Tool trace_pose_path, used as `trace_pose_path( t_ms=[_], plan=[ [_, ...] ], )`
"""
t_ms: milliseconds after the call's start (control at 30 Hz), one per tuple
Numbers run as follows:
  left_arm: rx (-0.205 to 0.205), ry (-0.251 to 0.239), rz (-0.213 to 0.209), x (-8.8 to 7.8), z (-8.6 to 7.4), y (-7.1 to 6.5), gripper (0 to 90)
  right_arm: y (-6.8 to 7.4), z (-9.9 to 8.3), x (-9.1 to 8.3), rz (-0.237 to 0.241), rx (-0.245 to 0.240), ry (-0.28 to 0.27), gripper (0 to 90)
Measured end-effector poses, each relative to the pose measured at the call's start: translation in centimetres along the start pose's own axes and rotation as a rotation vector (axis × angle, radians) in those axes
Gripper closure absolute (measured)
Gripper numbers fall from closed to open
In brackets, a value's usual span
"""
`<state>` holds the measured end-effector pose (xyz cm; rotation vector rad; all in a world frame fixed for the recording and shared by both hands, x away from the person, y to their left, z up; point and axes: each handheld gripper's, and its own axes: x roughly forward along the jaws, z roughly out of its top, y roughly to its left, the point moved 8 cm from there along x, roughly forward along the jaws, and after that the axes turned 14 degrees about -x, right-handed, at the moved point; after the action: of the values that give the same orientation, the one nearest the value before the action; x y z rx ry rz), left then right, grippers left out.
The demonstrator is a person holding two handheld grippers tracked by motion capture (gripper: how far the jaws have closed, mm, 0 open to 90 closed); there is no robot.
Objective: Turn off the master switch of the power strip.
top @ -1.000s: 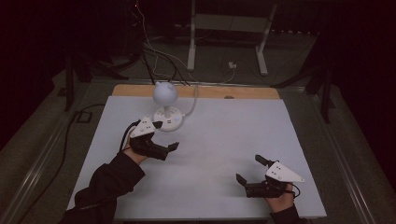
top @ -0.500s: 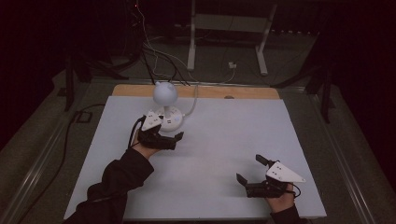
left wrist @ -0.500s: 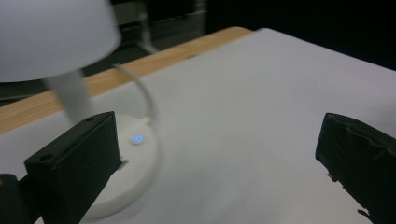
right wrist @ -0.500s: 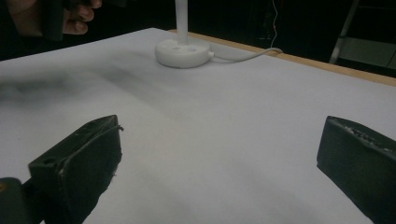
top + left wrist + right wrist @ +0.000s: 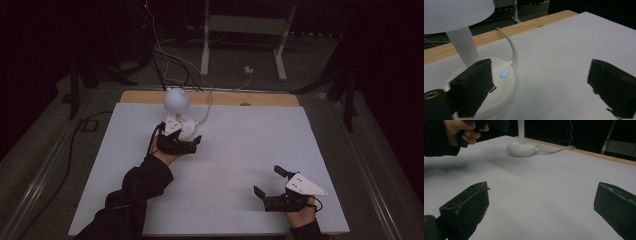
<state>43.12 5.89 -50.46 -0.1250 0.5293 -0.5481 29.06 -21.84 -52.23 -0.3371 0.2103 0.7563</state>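
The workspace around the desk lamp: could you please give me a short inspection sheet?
Surface: white tabletop, wooden strip along the far edge.
Job's things: white desk lamp at the far left; blue light on its base button.
Clutter: nothing seen.
Grippers: left gripper at the lamp base, jaws open and just closing, one over the base; right gripper open at the near right, nothing between its jaws.
Cables: white lamp cord runs off the far edge.
Surroundings: dark floor, metal stand, loose wires.
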Motion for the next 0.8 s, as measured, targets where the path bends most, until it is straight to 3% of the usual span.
trace_pose_path(
  t_ms=[133,200,433,567,800],
  plan=[
    [0.019,-0.014,0.052,0.7,0.0,0.2,17.5,0.0,0.0,0.0,0.002,0.002,0.000,0.0],
    [0.021,-0.041,0.086,1.1,0.2,0.5,27.2,0.0,0.0,0.0,0.004,-0.001,-0.001,0.0],
    [0.012,-0.065,0.129,1.7,0.4,1.3,50.1,0.0,0.0,0.0,0.006,0.004,-0.001,0.0],
    [-0.004,-0.058,0.154,2.2,0.3,2.0,72.2,0.0,0.0,0.0,0.008,0.004,-0.003,0.0],
    [-0.002,-0.048,0.167,3.4,-0.1,2.6,85.3,0.0,0.0,-0.1,0.010,0.008,-0.004,0.0]
  ],
)
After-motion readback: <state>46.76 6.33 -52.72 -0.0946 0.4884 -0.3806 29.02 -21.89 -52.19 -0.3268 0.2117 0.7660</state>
